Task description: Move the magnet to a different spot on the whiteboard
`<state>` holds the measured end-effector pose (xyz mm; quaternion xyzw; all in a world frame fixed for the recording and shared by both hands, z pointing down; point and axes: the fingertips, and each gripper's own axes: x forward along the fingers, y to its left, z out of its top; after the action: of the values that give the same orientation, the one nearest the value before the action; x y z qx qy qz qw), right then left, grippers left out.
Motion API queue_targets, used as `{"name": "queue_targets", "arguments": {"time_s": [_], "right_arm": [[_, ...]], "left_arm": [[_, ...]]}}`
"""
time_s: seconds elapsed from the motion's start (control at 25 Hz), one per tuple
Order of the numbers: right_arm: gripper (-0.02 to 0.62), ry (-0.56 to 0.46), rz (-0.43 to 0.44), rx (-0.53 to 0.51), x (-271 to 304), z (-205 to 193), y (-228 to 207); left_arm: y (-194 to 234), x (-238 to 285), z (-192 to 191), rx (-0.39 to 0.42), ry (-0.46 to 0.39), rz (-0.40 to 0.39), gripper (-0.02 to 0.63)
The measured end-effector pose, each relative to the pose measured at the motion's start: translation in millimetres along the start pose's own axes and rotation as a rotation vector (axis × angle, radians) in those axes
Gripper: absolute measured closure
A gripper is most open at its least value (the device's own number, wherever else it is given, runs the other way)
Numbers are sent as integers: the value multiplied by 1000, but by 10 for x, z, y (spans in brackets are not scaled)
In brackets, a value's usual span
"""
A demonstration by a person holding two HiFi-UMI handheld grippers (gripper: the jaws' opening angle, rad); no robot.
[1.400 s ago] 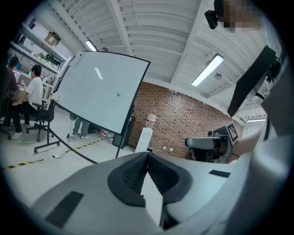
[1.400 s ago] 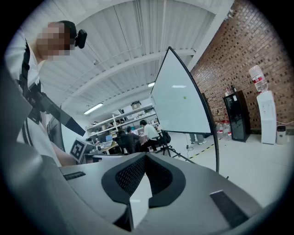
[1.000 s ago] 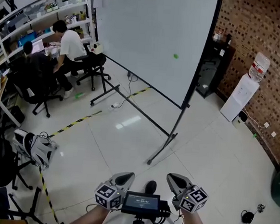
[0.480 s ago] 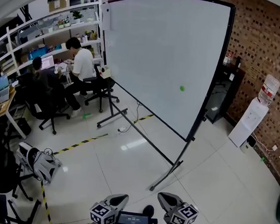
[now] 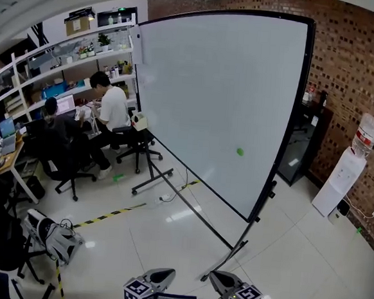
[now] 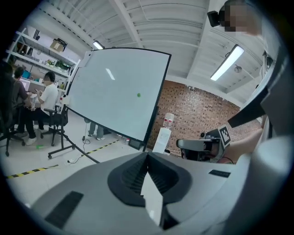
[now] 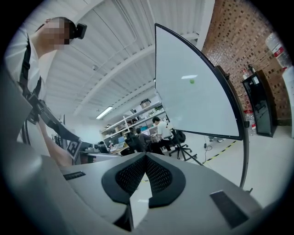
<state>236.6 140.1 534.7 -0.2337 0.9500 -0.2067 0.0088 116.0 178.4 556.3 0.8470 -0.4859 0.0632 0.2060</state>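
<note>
The task looked barely begun. The green magnet (image 5: 239,152) sat untouched on the whiteboard (image 5: 198,88), toward five o'clock from the board's centre and near its right-hand edge, with nothing else showing on the white surface. Both tools were at six o'clock in the head view, low at the frame's edge and well apart from the board, with open floor (image 5: 167,234) between. The left gripper (image 6: 147,158) was clenched, its ribbed pads meeting at the tips with nothing between them. The right gripper (image 7: 146,158) was pressed closed in the same way and also empty, and its own view showed the magnet far off at about one o'clock. By my reading every step was left: reaching the board, parting one pair of jaws, gripping the magnet, pulling it free, and setting it on another part of the board.
</note>
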Motion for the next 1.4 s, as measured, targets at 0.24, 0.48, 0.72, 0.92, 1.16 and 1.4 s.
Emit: {"name": "queue_targets", "arguments": {"time_s": [0.24, 0.48, 0.72, 0.92, 1.16, 1.4], "right_arm": [[566, -10, 42, 57, 123, 169, -401], [566, -9, 72, 58, 235, 355, -760], [566, 10, 99, 72, 327, 438, -1001], [566, 10, 102, 81, 356, 497, -1140], [566, 18, 109, 54, 418, 513, -1181], [566, 14, 54, 45, 418, 546, -1311]], "left_arm": [[55, 405, 160, -10, 19, 27, 575], [110, 753, 330, -17, 13, 50, 575], [321, 869, 420, -81, -13, 113, 575], [641, 793, 491, -148, -61, 187, 575], [856, 723, 528, -190, -103, 227, 575], [1028, 849, 512, -240, -119, 188, 575]]}}
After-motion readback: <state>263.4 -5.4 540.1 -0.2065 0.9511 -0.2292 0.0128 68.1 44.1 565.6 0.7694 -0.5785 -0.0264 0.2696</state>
